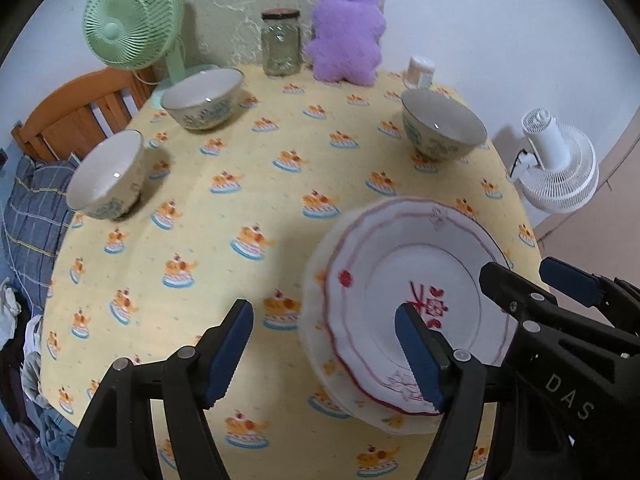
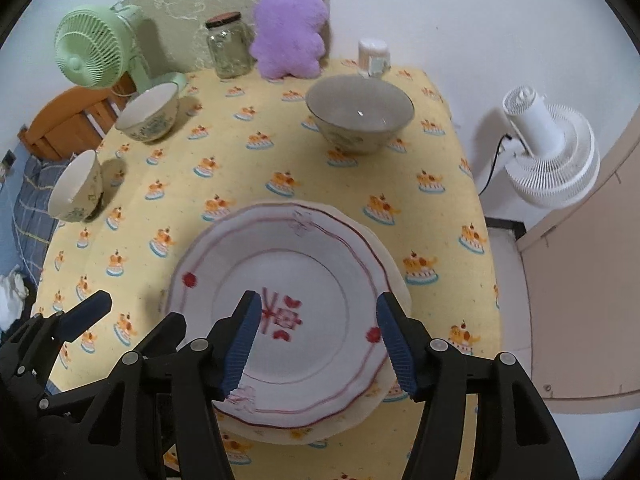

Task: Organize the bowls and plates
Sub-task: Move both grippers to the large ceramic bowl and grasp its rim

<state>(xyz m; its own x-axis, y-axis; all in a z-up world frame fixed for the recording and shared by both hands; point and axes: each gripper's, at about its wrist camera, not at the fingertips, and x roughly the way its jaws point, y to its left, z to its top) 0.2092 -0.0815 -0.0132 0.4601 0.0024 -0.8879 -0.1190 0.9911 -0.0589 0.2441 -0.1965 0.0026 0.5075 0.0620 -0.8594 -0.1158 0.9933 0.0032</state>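
Scalloped red-trimmed plate (image 2: 288, 316) stacked near; 3 glossy round bowls far. Left gripper (image 1: 324, 356) & right gripper (image 2: 316, 344) jaws wide, empty.

A table (image 2: 448, 200) in yellow cloth carries stacked plates (image 2: 280, 320), three bowls (image 2: 360, 114) — jar (image 2: 230, 50).

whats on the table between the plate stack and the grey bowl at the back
Nothing: between the plate stack and the grey bowl only bare patterned tablecloth shows, most plainly in the right wrist view.
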